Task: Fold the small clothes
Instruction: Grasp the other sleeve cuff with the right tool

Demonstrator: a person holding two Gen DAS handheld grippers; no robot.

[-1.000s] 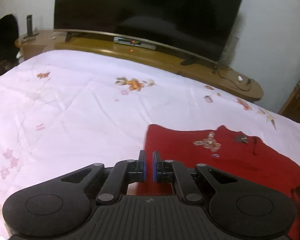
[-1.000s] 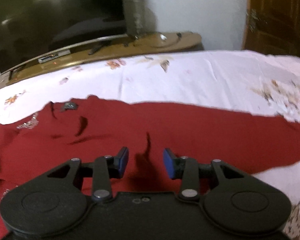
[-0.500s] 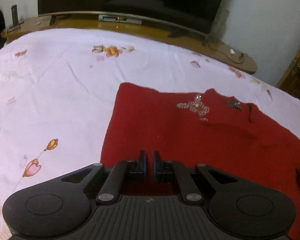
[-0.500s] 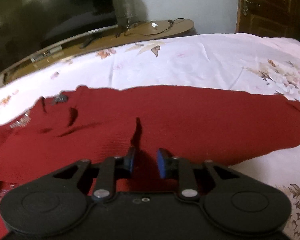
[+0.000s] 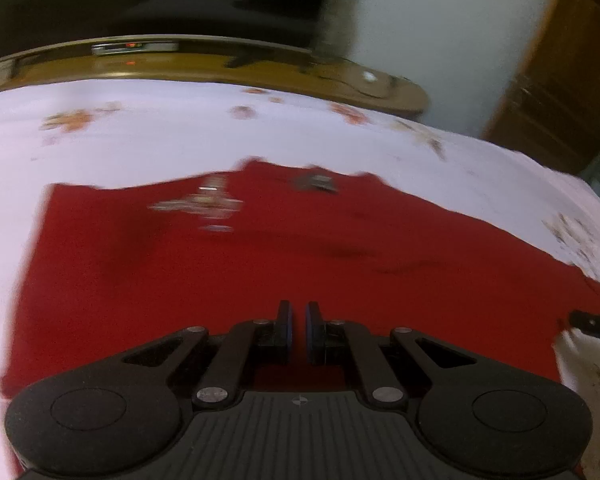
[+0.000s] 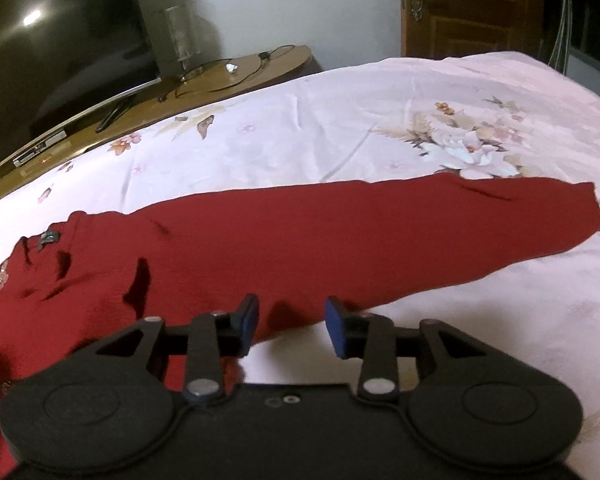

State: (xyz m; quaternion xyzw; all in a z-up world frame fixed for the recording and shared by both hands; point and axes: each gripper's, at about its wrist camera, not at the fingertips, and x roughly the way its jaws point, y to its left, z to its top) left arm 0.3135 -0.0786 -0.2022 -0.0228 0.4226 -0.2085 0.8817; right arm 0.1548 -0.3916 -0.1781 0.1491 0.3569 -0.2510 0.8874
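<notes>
1. The left hand-held gripper [image 5: 297, 332] has its blue pads pressed nearly together with only a thin slit between them; whether any cloth is caught in that slit cannot be told.
2. The right hand-held gripper [image 6: 292, 326] has just been opening, and its jaws stand apart with nothing pinched; the near hem of the red garment [image 6: 300, 248] lies under and between the fingers.
3. Just ahead of both grippers the red garment is spread flat on the bed [image 6: 380, 128], one long sleeve [image 6: 500, 216] stretching away to the right of the right gripper.
4. Further ahead of the left gripper, a sparkly appliqué [image 5: 204, 204] and a small dark tag [image 5: 316, 182] sit near the garment's far edge; this view is blurred.
5. Beyond the garment, the pale floral sheet runs to the foot of the bed.
6. Past the bed stands a wooden counter [image 6: 228, 76] carrying a large dark television [image 6: 52, 40], cables and a clear vase [image 6: 180, 36].
7. Far right, a brown wooden door [image 6: 468, 8].
</notes>
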